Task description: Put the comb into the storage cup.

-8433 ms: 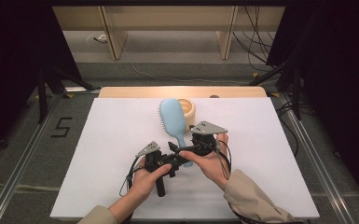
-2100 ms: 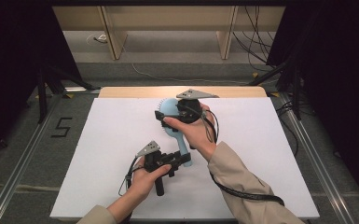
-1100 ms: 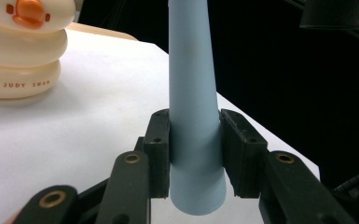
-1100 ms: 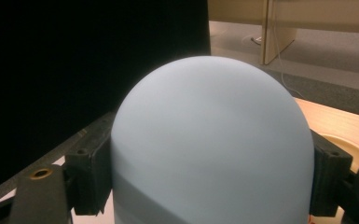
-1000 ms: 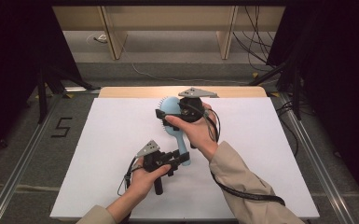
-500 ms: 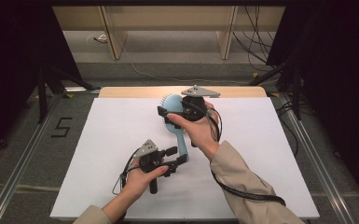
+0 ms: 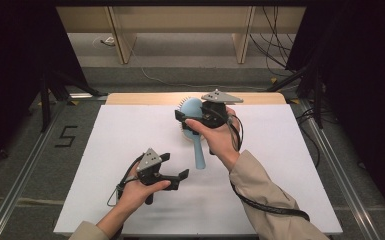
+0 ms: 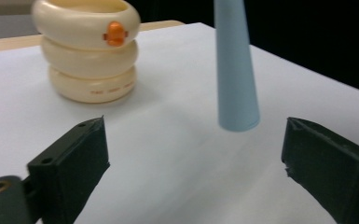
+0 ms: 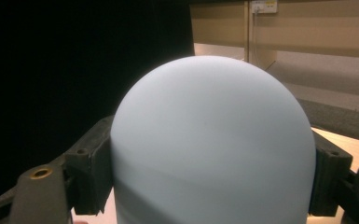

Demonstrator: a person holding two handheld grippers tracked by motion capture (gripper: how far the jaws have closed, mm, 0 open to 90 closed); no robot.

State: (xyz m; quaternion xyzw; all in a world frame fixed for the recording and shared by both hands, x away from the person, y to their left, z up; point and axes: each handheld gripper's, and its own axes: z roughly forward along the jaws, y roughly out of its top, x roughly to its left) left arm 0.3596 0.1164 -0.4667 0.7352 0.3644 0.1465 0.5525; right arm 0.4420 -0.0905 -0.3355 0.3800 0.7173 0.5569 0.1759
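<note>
Right hand-held gripper (image 7: pixel 187 120) clamps the blue hairbrush (image 7: pixel 196 137) above the table (image 7: pixel 290 165).

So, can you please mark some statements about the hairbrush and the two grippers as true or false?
1. The right gripper holds the blue hairbrush by its head. True.
2. The left gripper clamps the brush handle. False: its jaws have just been opening and stand apart, with the handle's tip beyond them.
3. The cream rings form a stack of three. True.
4. The brush lies flat on the white table. False: it is lifted, handle hanging down.
</note>
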